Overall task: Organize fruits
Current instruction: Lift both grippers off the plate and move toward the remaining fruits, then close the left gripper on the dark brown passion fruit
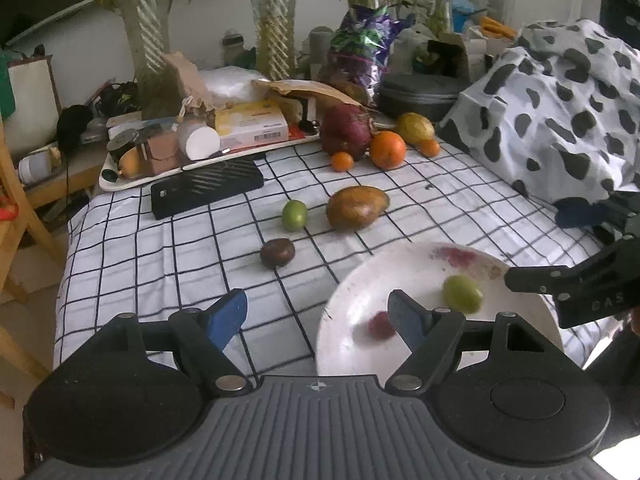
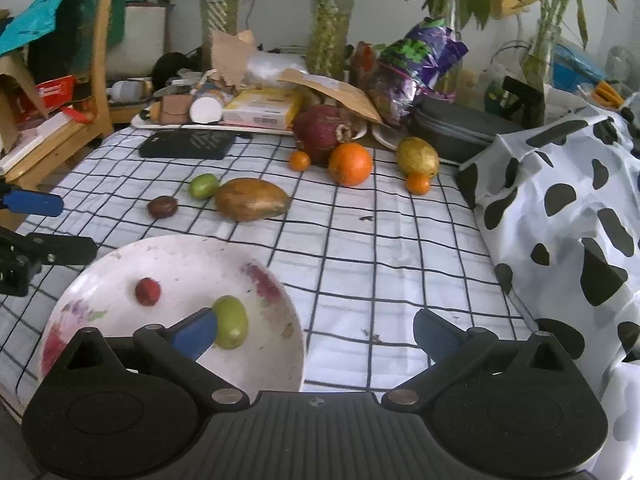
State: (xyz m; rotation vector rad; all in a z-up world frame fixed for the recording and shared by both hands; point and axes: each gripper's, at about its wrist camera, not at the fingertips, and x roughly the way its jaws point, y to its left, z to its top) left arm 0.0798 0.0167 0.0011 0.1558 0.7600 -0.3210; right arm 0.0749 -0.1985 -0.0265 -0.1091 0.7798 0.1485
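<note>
Checked cloth (image 1: pixel 168 248) covers the table; left gripper (image 1: pixel 316 316) gapes empty beside the white plate (image 1: pixel 360 304) holding a green fruit (image 1: pixel 462 294). Right view: right gripper (image 2: pixel 316 330) released, empty over the plate's edge; mango (image 2: pixel 252 199) lies beyond.

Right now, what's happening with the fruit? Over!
Both hand-held grippers, left and right, open, empty. Bowl holds green fruit and red one. Mango waiting, nothing blocking.
</note>
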